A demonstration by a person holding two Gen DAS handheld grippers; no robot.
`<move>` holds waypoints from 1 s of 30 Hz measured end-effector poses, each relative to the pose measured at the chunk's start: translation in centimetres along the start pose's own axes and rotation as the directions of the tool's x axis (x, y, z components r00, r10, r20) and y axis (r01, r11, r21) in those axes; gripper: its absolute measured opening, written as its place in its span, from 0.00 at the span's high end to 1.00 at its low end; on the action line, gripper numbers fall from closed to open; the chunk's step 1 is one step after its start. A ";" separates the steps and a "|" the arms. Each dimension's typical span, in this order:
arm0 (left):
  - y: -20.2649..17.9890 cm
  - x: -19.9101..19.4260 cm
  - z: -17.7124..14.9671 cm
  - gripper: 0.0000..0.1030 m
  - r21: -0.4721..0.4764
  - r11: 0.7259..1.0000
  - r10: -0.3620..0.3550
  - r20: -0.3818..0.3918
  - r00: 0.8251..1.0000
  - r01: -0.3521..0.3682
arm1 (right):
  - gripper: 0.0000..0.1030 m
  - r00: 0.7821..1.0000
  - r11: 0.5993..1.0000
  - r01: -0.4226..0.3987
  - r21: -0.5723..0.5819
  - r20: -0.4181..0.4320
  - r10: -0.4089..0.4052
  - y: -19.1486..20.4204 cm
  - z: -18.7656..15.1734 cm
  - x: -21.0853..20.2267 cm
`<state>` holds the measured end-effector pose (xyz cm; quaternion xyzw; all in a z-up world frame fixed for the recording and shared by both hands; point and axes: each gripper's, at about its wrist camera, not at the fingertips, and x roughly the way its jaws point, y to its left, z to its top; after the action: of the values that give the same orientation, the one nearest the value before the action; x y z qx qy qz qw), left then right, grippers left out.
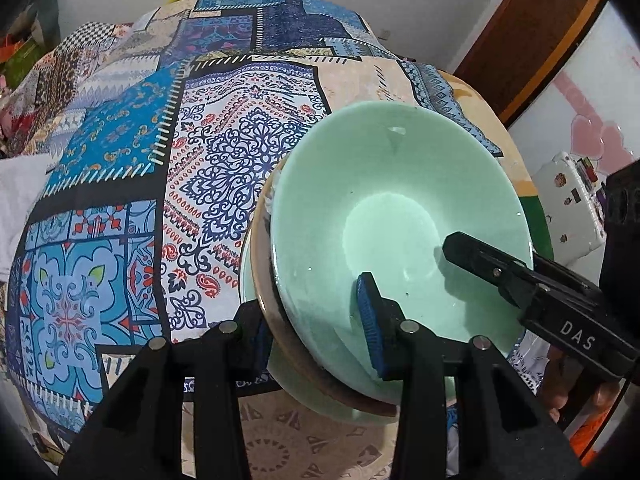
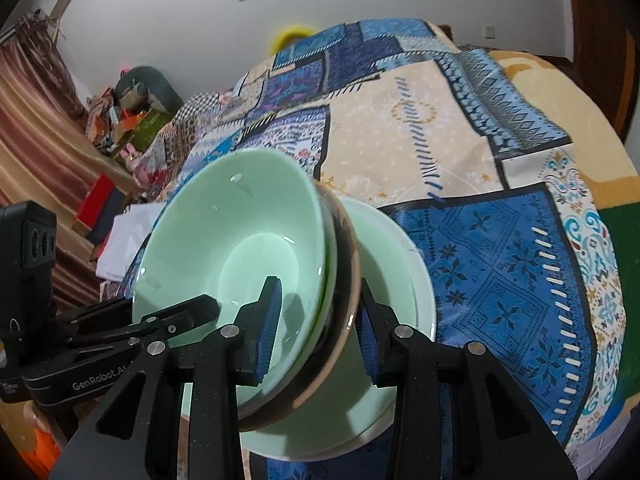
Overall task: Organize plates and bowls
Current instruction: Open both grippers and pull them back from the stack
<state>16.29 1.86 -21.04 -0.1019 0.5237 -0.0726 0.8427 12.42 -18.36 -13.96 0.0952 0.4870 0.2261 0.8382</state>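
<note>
A glossy pale-green ceramic bowl (image 1: 400,216) is nested in a brown-rimmed glazed bowl (image 2: 348,280), over a pale-green plate (image 2: 400,264), on the patchwork-printed tablecloth (image 1: 132,184). The stack's rim is pinched at six o'clock by the left gripper (image 1: 316,332) and the right gripper (image 2: 316,332), ribbed blue pads inside and outside.

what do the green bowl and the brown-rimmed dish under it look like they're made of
Green bowl: likely glazed ceramic or milk glass; smooth, opaque, with sharp glossy highlights.
Brown-rimmed dish: probably glazed stoneware; shiny dark inside and tan edge, though mostly hidden.
</note>
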 end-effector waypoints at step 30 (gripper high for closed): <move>-6.7 -23.8 -5.1 0.30 0.097 0.991 0.022 0.584 0.812 -0.096 | 0.34 0.902 0.966 0.072 -0.247 0.430 0.043 8.6 -1.3 -18.8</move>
<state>1.10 0.36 -0.87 -0.0513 0.2390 -0.0437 0.9687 0.89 -19.78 3.24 0.0296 0.2563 0.2542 0.9321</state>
